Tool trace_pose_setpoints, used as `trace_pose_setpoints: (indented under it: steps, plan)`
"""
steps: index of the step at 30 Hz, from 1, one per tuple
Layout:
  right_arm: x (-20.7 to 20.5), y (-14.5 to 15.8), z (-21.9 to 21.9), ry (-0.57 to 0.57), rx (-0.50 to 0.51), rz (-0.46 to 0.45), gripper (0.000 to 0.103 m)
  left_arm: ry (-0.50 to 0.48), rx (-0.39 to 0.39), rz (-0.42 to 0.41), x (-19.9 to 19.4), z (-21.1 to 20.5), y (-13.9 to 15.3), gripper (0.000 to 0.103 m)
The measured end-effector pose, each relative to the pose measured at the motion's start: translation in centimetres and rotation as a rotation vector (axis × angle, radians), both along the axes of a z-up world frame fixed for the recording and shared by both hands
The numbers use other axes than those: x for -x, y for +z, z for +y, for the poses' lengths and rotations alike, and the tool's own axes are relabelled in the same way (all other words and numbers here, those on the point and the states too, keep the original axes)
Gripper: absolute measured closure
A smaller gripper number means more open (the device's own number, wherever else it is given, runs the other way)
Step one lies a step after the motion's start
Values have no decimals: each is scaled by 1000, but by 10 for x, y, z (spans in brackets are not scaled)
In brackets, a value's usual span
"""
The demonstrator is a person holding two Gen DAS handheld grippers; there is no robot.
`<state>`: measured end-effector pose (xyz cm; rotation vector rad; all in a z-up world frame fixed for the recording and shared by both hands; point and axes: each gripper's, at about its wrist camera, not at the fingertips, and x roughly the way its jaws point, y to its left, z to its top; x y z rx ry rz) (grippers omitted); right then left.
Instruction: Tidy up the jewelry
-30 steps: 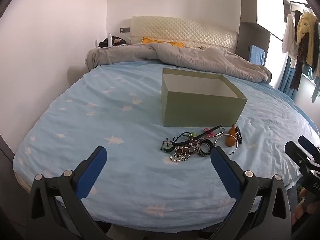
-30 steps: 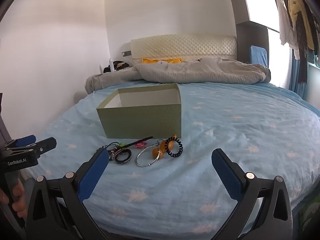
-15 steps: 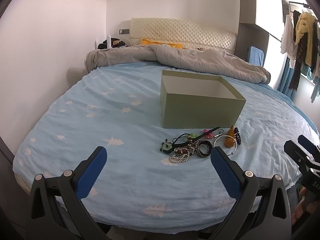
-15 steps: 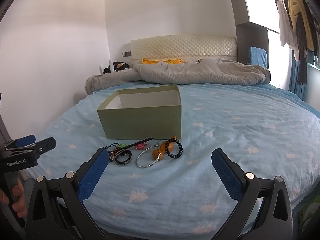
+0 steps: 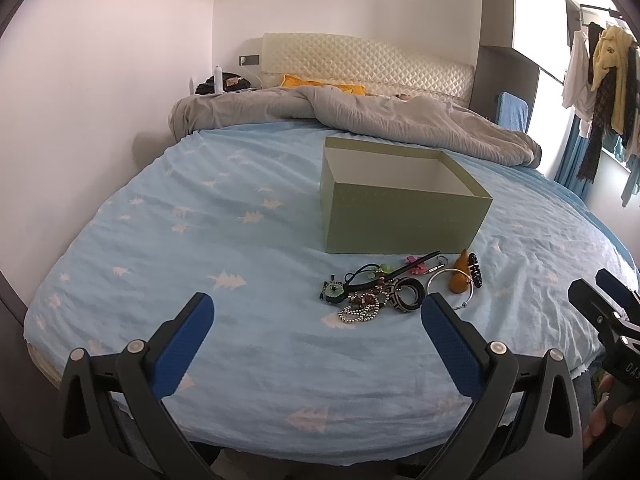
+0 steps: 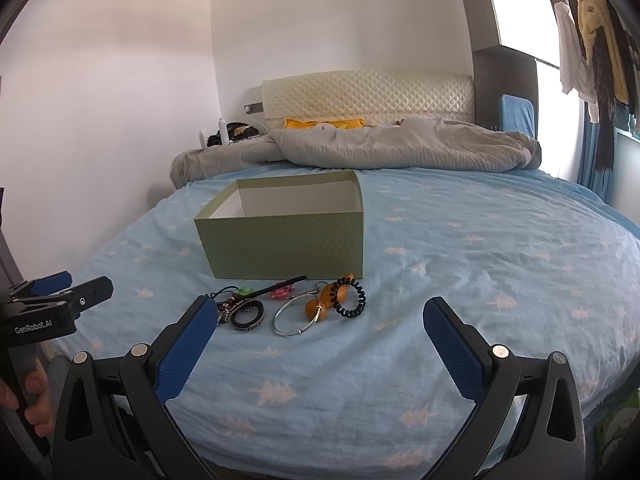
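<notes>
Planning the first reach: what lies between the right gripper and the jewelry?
Only bare blue sheet, seen in the right wrist view, separates the right gripper from the jewelry.

From my right wrist view I read "GenRobot.AI" in white on the black body of the left gripper (image 6: 60, 292) at the near left, and from the left wrist view only the cut-off letters "DAS" on the right gripper (image 5: 604, 292) at the near right edge.
</notes>
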<state>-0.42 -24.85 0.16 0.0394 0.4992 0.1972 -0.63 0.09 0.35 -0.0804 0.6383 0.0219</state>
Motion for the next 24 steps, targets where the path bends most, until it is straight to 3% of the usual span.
trace_pose_setpoints:
  steps: [24]
  plan:
    - [1, 2, 2, 3, 1, -2, 0, -17, 2, 14, -4, -3, -3, 0]
